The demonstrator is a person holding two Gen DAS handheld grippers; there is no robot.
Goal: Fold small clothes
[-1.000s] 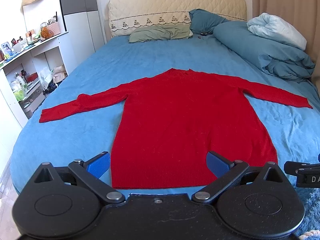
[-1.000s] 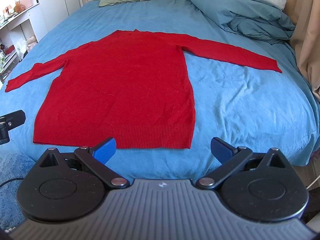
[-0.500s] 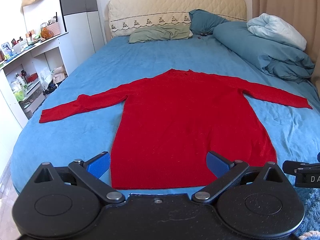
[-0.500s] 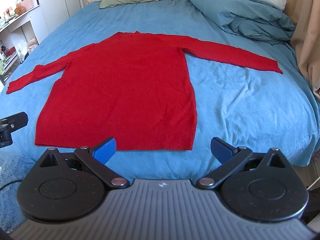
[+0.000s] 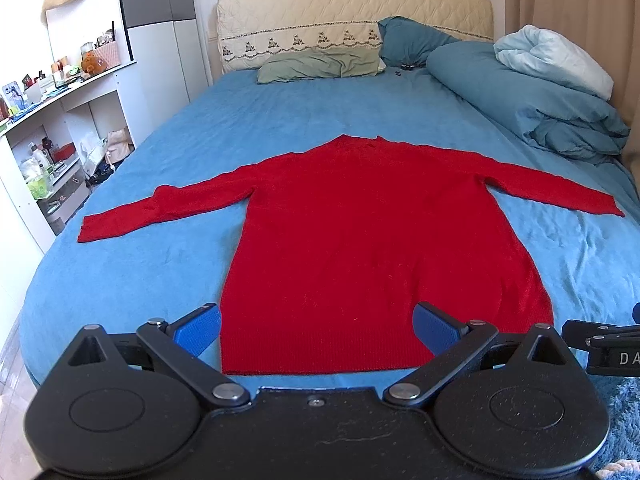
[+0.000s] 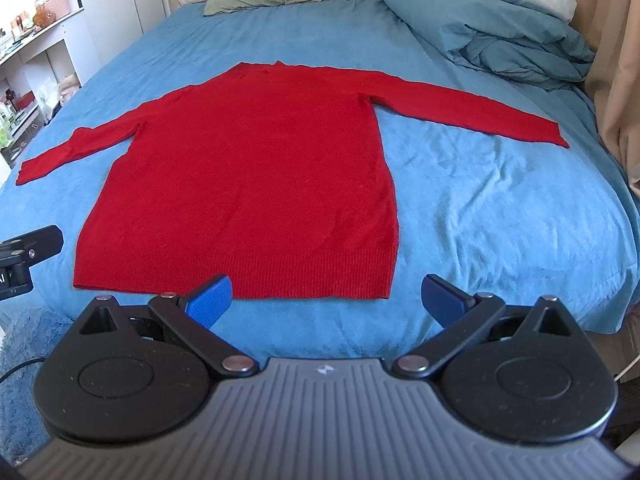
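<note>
As the right gripper (image 6: 326,300) has crept nearer the sweater (image 6: 256,184), both grippers gape empty, folding unstarted

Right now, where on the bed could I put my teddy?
Bare sheet lies between the red sweater and the green pillow, and beside its hem under the right sleeve. The blue duvet crowds the right side.
</note>
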